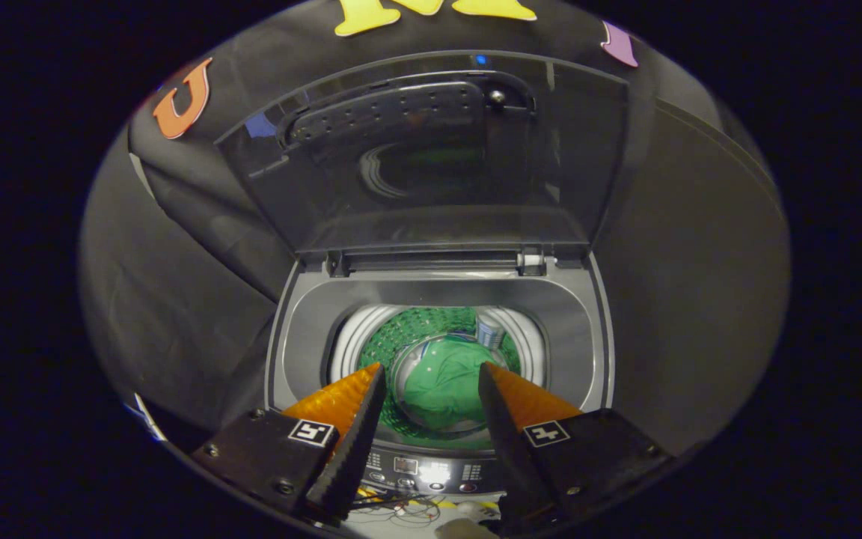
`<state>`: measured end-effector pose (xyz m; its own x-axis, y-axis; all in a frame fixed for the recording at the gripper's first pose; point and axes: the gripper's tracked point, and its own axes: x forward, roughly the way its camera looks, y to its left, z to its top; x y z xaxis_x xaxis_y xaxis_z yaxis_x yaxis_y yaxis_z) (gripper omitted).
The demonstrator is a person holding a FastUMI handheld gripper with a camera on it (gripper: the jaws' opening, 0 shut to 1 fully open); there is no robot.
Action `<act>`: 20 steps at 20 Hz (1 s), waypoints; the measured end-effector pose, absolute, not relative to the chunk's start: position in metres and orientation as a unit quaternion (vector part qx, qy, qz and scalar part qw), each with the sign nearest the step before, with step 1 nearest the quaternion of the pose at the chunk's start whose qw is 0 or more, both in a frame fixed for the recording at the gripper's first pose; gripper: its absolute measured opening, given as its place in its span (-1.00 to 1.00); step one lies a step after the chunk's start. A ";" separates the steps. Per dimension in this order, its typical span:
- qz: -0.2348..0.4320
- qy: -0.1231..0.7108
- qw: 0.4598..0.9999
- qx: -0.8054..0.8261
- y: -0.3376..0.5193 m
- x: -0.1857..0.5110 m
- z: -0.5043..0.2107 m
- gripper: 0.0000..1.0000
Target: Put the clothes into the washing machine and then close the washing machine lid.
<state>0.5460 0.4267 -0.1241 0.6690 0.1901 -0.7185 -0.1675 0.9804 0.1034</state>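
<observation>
A top-loading washing machine [292, 329] stands ahead with its dark lid [431, 157] raised upright behind the opening. Down inside the drum [349, 344] lies a green garment [442, 385], bunched at the bottom. My gripper [431, 374] hovers above the front of the opening, open, with nothing between its fingers; the green garment shows through the gap between the fingertips, well below them.
The machine's control panel [431, 471] with lit buttons runs along its front edge, under the fingers. Black cloth walls close in on the left, right and behind the lid. Some wires [401, 510] lie on a pale surface below the panel.
</observation>
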 end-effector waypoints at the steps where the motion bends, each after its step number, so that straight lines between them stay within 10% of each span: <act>1: 0.096 0.391 0.915 0.010 0.425 0.546 -0.122 0.56; 20: 0.099 0.205 0.972 -0.054 0.435 0.584 0.031 0.55</act>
<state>0.5836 0.4350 0.0309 0.8961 0.1708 -0.4097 -0.2152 0.9744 -0.0645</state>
